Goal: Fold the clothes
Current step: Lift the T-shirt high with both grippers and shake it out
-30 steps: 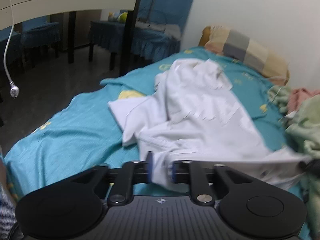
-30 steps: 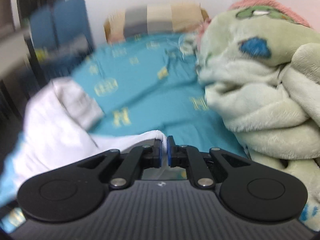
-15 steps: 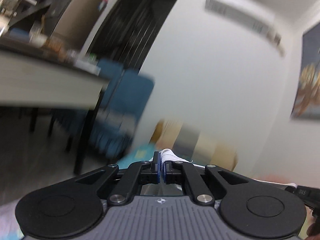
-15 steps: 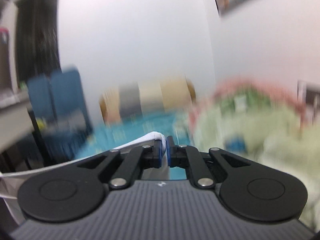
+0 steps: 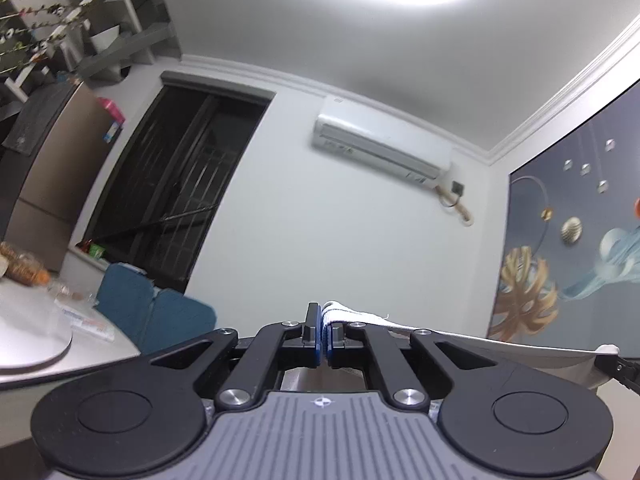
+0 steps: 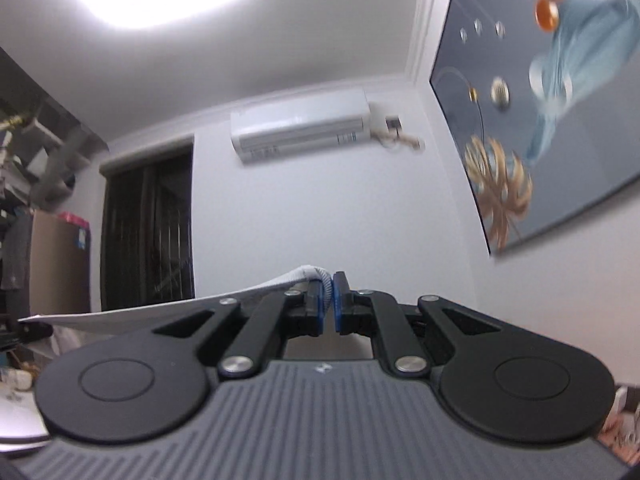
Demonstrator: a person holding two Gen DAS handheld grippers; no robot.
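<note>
We hold the white cloth (image 5: 472,338) up high with both claws, and both cameras look at the wall and ceiling. Our left claw (image 5: 323,334) is pinched tight on one corner, and the edge runs off to the right. Our right claw (image 6: 331,300) is pinched tight on the other corner, and its edge (image 6: 160,310) runs off to the left. So the cloth's long way goes flat between the two claws, pulled straight. The rest hangs down below us, where we cannot see it. Both claws are level, so neither is nearer. We think the next move is to lower it flat.
</note>
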